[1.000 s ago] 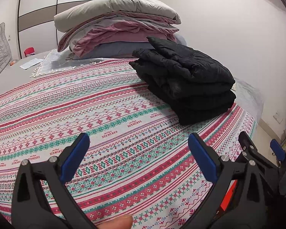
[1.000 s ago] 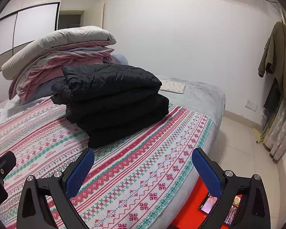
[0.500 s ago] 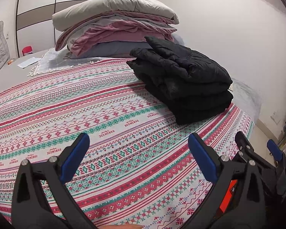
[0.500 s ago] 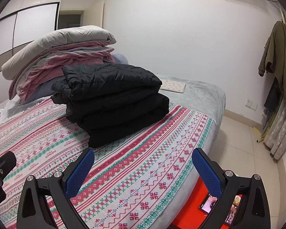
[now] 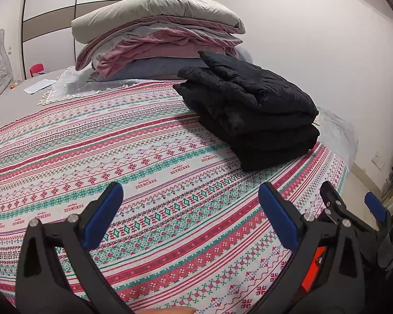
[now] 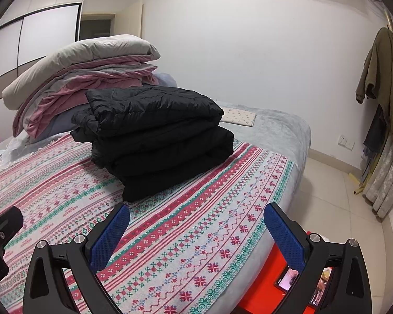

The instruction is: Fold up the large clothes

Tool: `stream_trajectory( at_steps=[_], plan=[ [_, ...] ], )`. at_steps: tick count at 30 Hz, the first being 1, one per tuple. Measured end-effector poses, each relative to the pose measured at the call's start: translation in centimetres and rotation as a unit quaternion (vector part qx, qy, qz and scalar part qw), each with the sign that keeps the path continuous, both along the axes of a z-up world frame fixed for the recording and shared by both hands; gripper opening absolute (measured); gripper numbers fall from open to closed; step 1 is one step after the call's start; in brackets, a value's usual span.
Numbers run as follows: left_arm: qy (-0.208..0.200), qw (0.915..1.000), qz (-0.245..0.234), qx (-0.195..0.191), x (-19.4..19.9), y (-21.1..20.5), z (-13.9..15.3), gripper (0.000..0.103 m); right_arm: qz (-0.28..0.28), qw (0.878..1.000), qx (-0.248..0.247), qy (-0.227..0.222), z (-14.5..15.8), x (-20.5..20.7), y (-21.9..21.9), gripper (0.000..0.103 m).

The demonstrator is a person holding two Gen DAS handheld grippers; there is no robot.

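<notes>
Nearest: left gripper (image 5: 190, 213), blue textured pads spread wide, empty, above patterned woven blanket (image 5: 118, 157). Right gripper (image 6: 196, 226) likewise spread apart, nothing between pads, near bed's corner. Beyond: black quilted jacket (image 6: 157, 136), puffy, folded into thick rectangular stack, resting on blanket toward far right side. Behind, touching or just beside: tall pile of soft folded bedding (image 5: 157, 39), grey over pink. Farther right: olive coat (image 6: 382, 68) hanging limp on wall.
</notes>
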State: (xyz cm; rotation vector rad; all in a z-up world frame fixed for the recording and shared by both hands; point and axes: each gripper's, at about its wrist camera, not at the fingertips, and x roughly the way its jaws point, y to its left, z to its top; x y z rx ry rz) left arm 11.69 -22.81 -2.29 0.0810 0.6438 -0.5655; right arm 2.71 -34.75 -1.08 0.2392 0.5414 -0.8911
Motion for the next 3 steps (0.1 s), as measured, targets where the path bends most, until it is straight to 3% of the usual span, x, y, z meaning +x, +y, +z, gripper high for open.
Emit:
stream_trajectory(
  at_steps=[3],
  plan=[
    [0.000,1.0000,0.000,0.000,0.01,-0.01,0.00,0.102,-0.001,1.000,-0.001,0.000,0.04,-0.02,0.22,0.103]
  ],
)
